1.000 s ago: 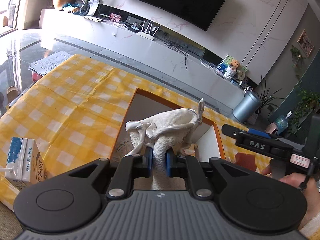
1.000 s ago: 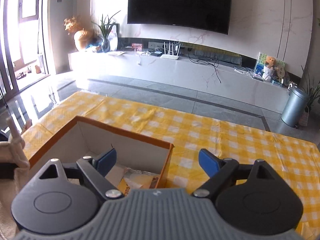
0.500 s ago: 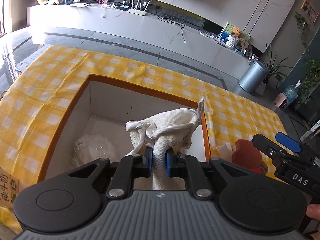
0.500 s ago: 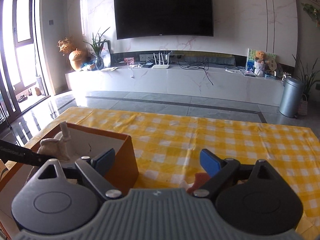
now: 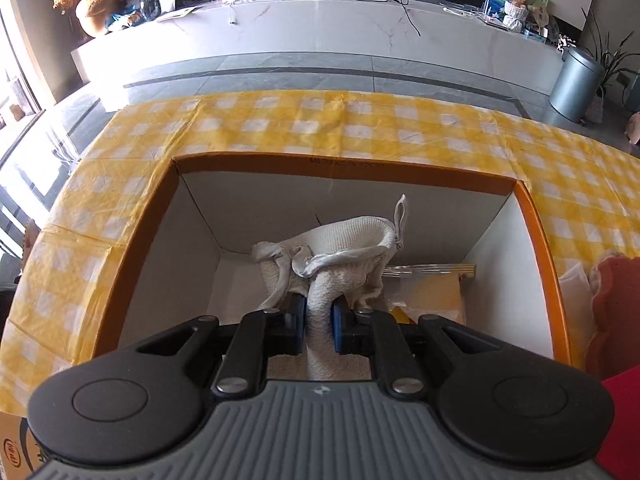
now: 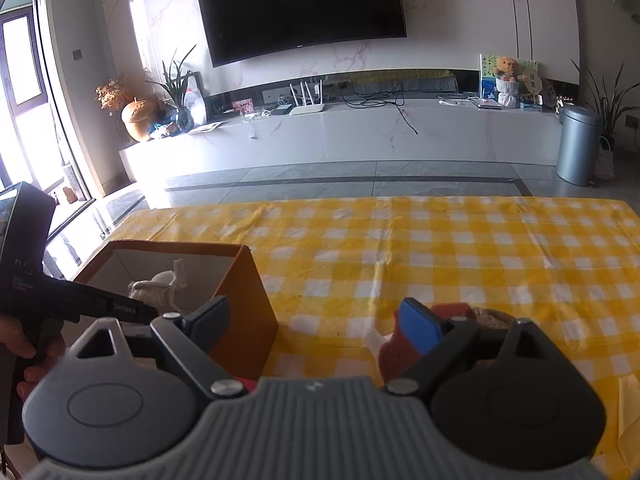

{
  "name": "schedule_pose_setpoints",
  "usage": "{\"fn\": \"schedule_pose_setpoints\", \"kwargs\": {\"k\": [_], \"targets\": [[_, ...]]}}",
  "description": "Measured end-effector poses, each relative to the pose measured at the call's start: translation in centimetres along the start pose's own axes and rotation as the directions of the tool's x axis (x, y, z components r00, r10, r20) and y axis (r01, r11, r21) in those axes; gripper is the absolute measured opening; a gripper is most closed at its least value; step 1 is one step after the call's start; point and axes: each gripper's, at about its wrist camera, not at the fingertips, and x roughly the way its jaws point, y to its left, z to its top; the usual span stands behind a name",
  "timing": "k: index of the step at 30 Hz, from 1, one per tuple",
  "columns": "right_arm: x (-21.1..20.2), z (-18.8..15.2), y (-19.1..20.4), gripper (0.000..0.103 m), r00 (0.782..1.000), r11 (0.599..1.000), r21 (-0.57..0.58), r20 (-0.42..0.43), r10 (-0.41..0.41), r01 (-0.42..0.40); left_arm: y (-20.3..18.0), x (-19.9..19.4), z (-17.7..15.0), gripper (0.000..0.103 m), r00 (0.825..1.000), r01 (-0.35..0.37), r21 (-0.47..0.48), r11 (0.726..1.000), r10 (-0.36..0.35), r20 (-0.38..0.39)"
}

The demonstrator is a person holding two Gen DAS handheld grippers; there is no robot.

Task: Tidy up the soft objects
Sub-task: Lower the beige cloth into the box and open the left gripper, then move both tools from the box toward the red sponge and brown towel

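Observation:
In the left wrist view my left gripper [image 5: 319, 330] pinches a white knitted cloth [image 5: 344, 240] between its blue pads, down inside the orange-rimmed cardboard box [image 5: 344, 176]. Its jaws are opening, with the pads still against the cloth. The right wrist view shows the same cloth [image 6: 160, 286] inside the box [image 6: 244, 304]. My right gripper [image 6: 314, 314] is open and holds nothing. It hovers to the right of the box, over a red-brown soft thing [image 6: 394, 350] lying on the yellow checked tablecloth [image 6: 440, 248].
Yellow packets [image 5: 428, 292] lie on the box floor at the right. The red-brown soft thing [image 5: 616, 300] sits just outside the box's right wall. A carton [image 5: 12, 448] stands at the near left. A hand [image 6: 24, 344] grips the left tool.
My left gripper has carried the cloth from above the box's near edge down into the box. The right gripper has swung right, away from the box, over the red-brown thing.

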Motion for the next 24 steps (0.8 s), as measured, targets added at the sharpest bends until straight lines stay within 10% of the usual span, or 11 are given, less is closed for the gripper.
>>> {"fn": "schedule_pose_setpoints", "kwargs": {"k": [5, 8, 18, 24], "targets": [[0.7, -0.1, 0.6, 0.09, 1.0, 1.0, -0.009, -0.021, 0.004, -0.004, 0.2, -1.4, -0.7, 0.077, 0.999, 0.023, -0.01, 1.0, -0.022, 0.039], [0.8, -0.3, 0.9, 0.09, 1.0, 1.0, -0.024, -0.024, 0.008, -0.008, 0.1, -3.4, -0.9, 0.09, 0.99, 0.048, -0.008, 0.999, -0.046, 0.13], [0.6, -0.2, 0.7, 0.09, 1.0, 1.0, -0.006, -0.024, 0.004, -0.005, 1.7, -5.8, -0.7, 0.095, 0.956, 0.253, -0.079, 0.964, -0.236, 0.176], [0.3, -0.1, 0.9, 0.09, 1.0, 1.0, -0.015, -0.013, 0.026, -0.026, 1.3, -6.3, -0.7, 0.096, 0.953, 0.226, -0.052, 0.973, -0.209, 0.22]]}}
